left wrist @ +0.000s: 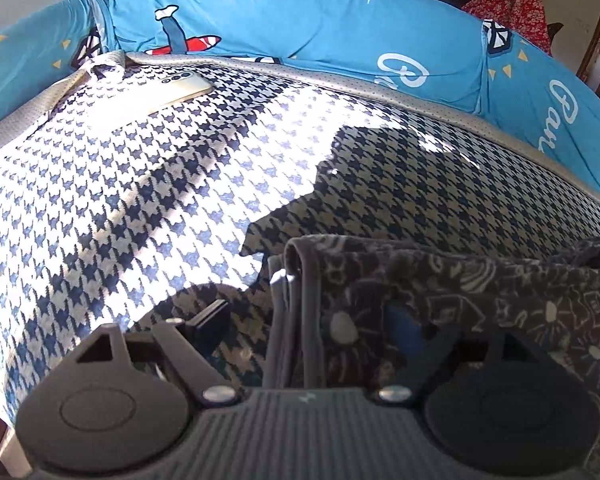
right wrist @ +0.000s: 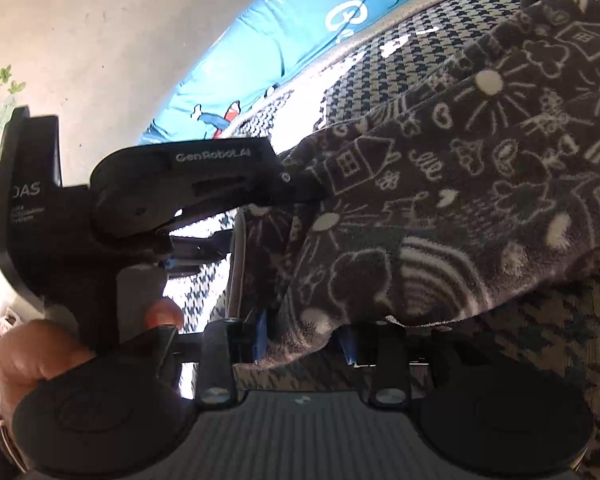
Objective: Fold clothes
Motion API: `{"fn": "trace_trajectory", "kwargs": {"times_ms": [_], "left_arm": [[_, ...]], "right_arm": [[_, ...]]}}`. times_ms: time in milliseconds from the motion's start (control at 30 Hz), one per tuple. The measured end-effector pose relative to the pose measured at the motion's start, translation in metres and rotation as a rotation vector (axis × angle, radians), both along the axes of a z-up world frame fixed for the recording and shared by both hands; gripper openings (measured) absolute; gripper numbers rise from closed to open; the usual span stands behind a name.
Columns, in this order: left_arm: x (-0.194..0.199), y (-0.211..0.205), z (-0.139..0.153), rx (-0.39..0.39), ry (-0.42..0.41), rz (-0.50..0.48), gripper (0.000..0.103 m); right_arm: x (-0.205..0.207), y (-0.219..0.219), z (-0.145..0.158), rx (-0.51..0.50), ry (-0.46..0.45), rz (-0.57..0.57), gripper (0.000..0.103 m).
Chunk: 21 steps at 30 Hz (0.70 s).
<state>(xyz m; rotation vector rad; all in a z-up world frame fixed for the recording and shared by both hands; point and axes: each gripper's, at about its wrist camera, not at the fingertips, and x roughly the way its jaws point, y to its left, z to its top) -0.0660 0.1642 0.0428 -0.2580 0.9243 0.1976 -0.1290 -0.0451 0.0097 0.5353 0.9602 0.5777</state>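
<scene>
Where garment [left wrist: 440, 304] drapes, jaws hidden — unclear.

Place: a home, most likely a bedroom.
Surface: a houndstooth mat [left wrist: 180, 184] with grey edging, laid out like a bed cover.
Bedding: blue cartoon-print pillows [left wrist: 300, 28] line its far edge, from 9 to 3 o'clock.
Personal item: a phone [left wrist: 168, 96] lies on the mat at 11 o'clock.
Wall: a plastered wall [right wrist: 100, 52] with painted green leaves at 10 o'clock.
Other cloth: red floral fabric [left wrist: 512, 4] heaped at 1 o'clock.
</scene>
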Motion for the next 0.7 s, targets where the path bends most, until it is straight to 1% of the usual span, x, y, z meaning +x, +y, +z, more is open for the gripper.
{"fn": "trace_trajectory", "kwargs": {"times_ms": [67, 167, 267, 300, 367, 467, 533, 700], "left_arm": [[-0.004, 0.008, 0.002, -0.013, -0.019, 0.036, 0.083], [-0.011, 0.015, 0.013, -0.015, -0.090, 0.069, 0.084], [-0.018, 0.009, 0.027, 0.024, -0.185, 0.056, 0.088], [-0.019, 0.004, 0.032, 0.036, -0.213, 0.038, 0.089], [-0.020, -0.008, 0.037, 0.067, -0.245, -0.006, 0.091], [-0.020, -0.028, 0.036, 0.097, -0.254, -0.077, 0.097], [-0.018, -0.040, 0.031, 0.084, -0.238, -0.128, 0.097], [-0.017, -0.066, 0.017, 0.109, -0.193, -0.219, 0.097]], "right_arm": [[-0.009, -0.003, 0.006, -0.023, -0.037, 0.040, 0.039], [-0.025, -0.011, 0.018, -0.058, -0.118, 0.081, 0.038], [-0.033, -0.026, 0.028, -0.065, -0.168, 0.062, 0.038], [-0.032, -0.032, 0.031, -0.071, -0.181, 0.044, 0.038], [-0.024, -0.043, 0.038, -0.087, -0.202, 0.002, 0.038], [-0.014, -0.058, 0.049, -0.112, -0.225, -0.053, 0.038], [-0.006, -0.064, 0.054, -0.131, -0.231, -0.071, 0.038], [0.020, -0.074, 0.062, -0.228, -0.268, -0.087, 0.038]]}}
